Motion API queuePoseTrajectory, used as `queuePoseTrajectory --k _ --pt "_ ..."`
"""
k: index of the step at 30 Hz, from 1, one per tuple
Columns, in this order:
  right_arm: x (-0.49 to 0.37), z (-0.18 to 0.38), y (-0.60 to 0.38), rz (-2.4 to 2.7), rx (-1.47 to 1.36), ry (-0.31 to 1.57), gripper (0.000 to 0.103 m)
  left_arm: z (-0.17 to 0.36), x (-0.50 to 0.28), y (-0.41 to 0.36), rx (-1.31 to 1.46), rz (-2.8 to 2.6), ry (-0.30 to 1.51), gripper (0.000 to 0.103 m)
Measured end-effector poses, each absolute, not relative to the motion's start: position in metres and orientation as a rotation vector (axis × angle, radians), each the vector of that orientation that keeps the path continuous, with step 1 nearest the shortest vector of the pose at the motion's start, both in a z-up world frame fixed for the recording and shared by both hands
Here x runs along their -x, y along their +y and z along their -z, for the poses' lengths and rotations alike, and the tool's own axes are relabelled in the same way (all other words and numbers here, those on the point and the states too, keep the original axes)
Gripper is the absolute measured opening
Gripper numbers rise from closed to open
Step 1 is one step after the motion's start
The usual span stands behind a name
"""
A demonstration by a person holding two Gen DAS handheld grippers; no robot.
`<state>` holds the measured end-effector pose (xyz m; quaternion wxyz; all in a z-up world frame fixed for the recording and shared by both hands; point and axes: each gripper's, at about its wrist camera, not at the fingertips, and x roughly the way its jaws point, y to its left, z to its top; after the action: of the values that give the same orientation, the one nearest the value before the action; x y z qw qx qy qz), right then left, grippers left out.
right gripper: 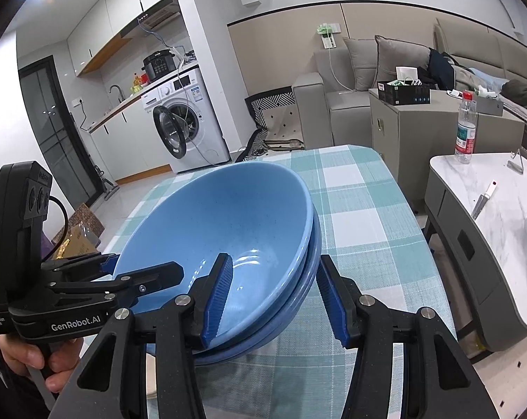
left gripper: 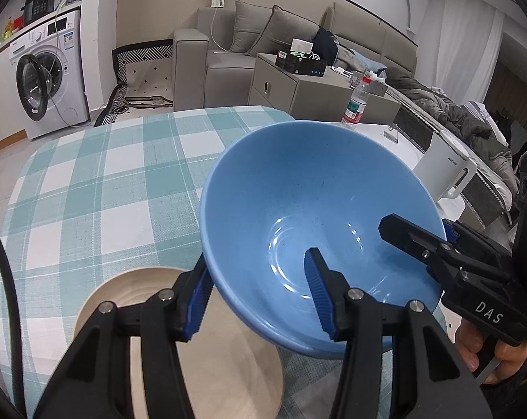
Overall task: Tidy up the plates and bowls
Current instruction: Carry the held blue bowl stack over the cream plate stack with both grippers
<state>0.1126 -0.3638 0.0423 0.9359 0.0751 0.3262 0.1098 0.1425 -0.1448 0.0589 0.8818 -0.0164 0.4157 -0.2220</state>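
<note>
A blue bowl [left gripper: 298, 202] is tilted above the checked tablecloth [left gripper: 106, 181]. In the right wrist view it sits nested in other blue bowls [right gripper: 228, 230] of the same kind. My left gripper [left gripper: 260, 300] straddles the near rim, one finger inside and one outside, with a gap to the wall. My right gripper [right gripper: 277, 296] straddles the opposite rim of the stack, also with a gap; it shows in the left wrist view [left gripper: 420, 241] at the right. A cream plate [left gripper: 179, 342] lies under my left gripper.
A white marble side table [right gripper: 490, 216] stands to the right with a water bottle [right gripper: 466, 129], a knife [right gripper: 483, 199] and a white kettle [left gripper: 448, 171]. A grey cabinet [left gripper: 298, 90], a sofa and a washing machine [left gripper: 46, 80] stand beyond the table.
</note>
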Motion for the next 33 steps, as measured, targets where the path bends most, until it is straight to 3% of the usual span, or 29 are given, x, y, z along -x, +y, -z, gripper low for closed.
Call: queuePoseTrajectory --k 33 --pt "-0.089 -0.054 -0.293 -0.324 -0.114 0.639 0.051 -0.072 -0.103 -0.080 0.071 0.351 0.803 0.051"
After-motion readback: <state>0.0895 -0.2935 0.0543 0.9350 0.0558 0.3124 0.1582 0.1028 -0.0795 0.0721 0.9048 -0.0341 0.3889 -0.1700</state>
